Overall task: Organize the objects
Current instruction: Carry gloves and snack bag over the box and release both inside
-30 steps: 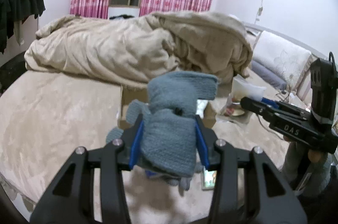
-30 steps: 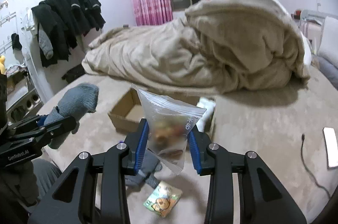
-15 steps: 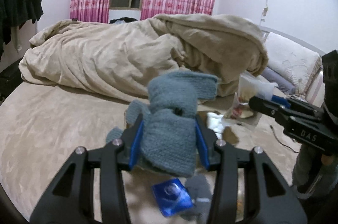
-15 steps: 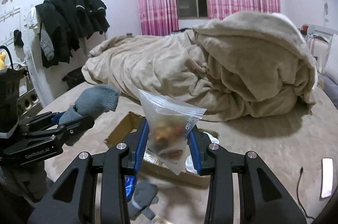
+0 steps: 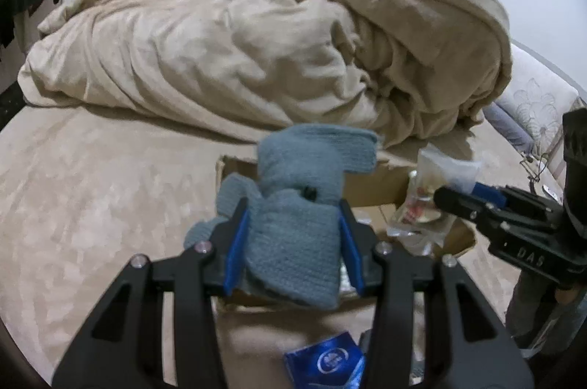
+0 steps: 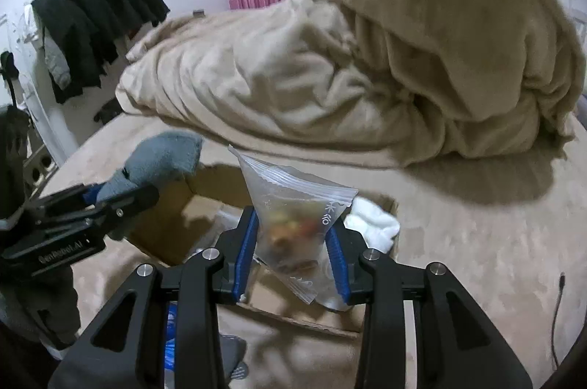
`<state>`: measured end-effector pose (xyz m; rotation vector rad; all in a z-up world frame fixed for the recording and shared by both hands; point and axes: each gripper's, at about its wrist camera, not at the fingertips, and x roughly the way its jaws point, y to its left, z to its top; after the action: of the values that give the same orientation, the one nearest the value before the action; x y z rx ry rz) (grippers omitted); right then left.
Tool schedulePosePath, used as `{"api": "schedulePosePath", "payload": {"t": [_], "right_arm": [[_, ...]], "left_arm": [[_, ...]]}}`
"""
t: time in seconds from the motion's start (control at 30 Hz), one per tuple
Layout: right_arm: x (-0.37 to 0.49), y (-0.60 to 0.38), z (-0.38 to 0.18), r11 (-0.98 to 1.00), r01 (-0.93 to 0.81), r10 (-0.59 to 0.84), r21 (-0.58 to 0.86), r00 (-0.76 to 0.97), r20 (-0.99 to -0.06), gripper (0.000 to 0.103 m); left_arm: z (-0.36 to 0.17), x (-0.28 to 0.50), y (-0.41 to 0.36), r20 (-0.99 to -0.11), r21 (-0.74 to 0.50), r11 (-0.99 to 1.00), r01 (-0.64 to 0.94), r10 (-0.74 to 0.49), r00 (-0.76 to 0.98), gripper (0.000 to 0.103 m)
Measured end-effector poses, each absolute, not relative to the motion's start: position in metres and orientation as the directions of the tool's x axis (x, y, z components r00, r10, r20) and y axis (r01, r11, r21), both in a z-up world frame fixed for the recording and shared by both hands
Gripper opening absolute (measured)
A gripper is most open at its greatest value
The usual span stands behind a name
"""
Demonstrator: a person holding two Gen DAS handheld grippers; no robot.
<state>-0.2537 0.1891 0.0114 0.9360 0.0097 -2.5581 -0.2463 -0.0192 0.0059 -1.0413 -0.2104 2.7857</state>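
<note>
Both loads hang over the cardboard box point(image 6: 205, 205) on the bed, probably for dropping in: left hand-held gripper point(image 5: 293, 242) clamps a grey knitted glove point(image 5: 297, 205), right hand-held gripper point(image 6: 293, 249) pinches a zip bag point(image 6: 293, 216).

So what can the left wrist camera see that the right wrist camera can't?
Only the left wrist view shows a blue packet on the bed and a pillow at the far right. Only the right wrist view shows a white cloth in the box and a black cable. Both show the box, the blanket, the left gripper shut on a grey glove, and the right gripper shut on a snack bag.
</note>
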Motion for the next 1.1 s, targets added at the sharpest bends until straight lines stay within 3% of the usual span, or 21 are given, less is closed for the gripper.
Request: {"api": "schedulePosePath", "payload": {"t": [0.53,0.63,0.77,0.87,1.1], "right_arm": [[-0.270,0.183,-0.029,-0.917,0.374,-0.359,0.136,-0.630,-0.689,0.040],[-0.270,0.183,-0.030,-0.919,0.373,-0.354,0.129,-0.633,-0.689,0.050],[-0.267,0.183,-0.028,-0.914,0.382,-0.368,0.138,-0.637,-0.677,0.077],[-0.260,0.189,-0.022,-0.919,0.366,-0.367,0.145,-0.664,-0.651,0.079],[-0.218,0.214,0.014,-0.939,0.298,-0.338,0.169,-0.722,-0.603,0.082]], "left_arm": [[-0.029,-0.263,-0.004,-0.720,-0.134,-0.986,-0.097,0.164,-0.675,0.048],[-0.029,-0.260,-0.005,-0.719,-0.127,-0.988,-0.091,0.155,-0.677,0.050],[-0.023,-0.249,-0.003,-0.708,-0.122,-0.989,-0.087,0.149,-0.690,0.059],[-0.010,-0.235,-0.002,-0.677,-0.101,-0.991,-0.082,0.129,-0.724,0.074],[0.038,-0.183,-0.014,-0.622,-0.133,-0.990,-0.055,0.127,-0.773,0.078]]}}
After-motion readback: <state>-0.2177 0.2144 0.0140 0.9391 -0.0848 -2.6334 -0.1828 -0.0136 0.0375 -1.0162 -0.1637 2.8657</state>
